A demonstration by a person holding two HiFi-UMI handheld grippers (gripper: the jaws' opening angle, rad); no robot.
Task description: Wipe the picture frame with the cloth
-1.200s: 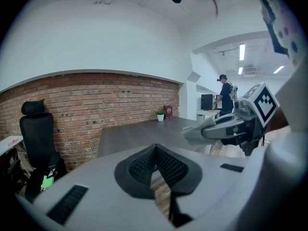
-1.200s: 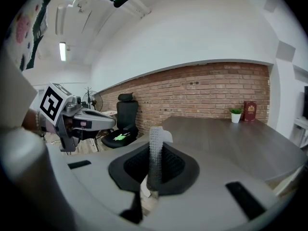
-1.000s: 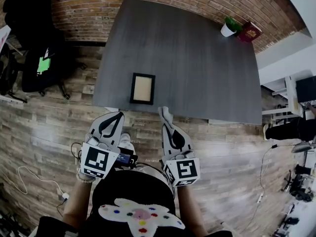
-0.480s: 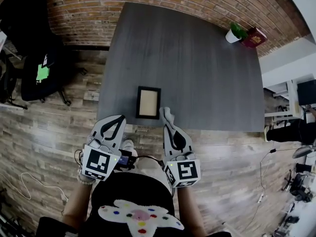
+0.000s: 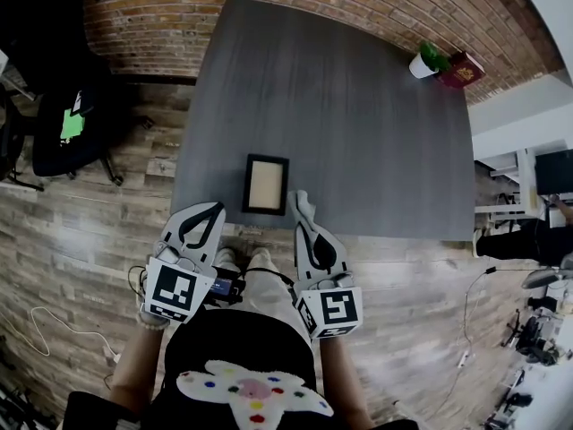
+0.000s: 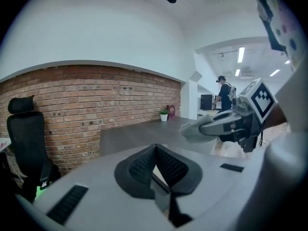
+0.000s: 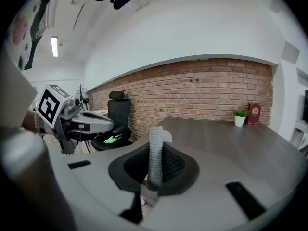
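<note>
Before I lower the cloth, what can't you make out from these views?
- Picture frame: any dust or smudges are too small to see in the head view; in the right gripper view the right tongs block it.
- Cloth: mostly pinched inside the right tongs, only its end shows.
- Book: cover print too small in every view.

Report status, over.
Left gripper shut, empty. Right gripper shut on cloth. Picture frame flat near table edge, untouched. Plant pot, red book far corner, not in the way.
</note>
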